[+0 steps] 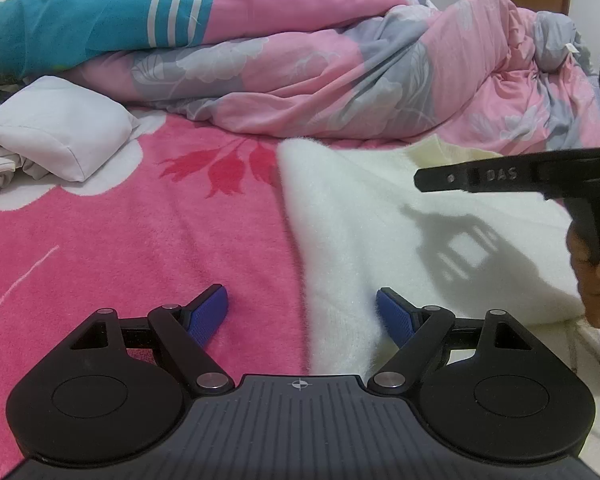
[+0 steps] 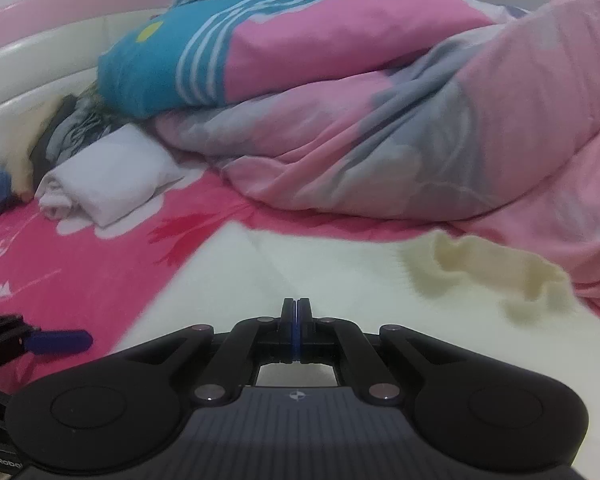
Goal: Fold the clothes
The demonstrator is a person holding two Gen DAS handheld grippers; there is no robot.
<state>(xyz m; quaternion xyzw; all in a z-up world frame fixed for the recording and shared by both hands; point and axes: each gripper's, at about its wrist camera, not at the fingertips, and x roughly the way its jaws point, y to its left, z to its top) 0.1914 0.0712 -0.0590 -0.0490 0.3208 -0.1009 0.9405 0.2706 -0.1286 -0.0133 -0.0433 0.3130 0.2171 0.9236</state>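
A: Largest item?
B: Pink floral blanket (image 1: 120,240), spread flat as the bed's surface.

A: Next?
B: Pink and grey quilt (image 1: 320,80), heaped along the far side; teal striped portion on top at left.

A: Task garment?
B: White fluffy garment (image 1: 380,220), laid flat on the blanket, its far edge touching the quilt. Pale yellow fabric (image 2: 500,272) at its far right corner.

A: Smaller stock?
B: Folded white cloth (image 1: 60,136), far left, well apart from the garment.

A: Grippers?
B: Left gripper (image 1: 302,312): blue pads wide apart, nothing between, straddling the garment's left edge. Right gripper (image 2: 296,308): pads pressed together, nothing visibly caught, above the garment. Hand (image 1: 596,276) on its handle.
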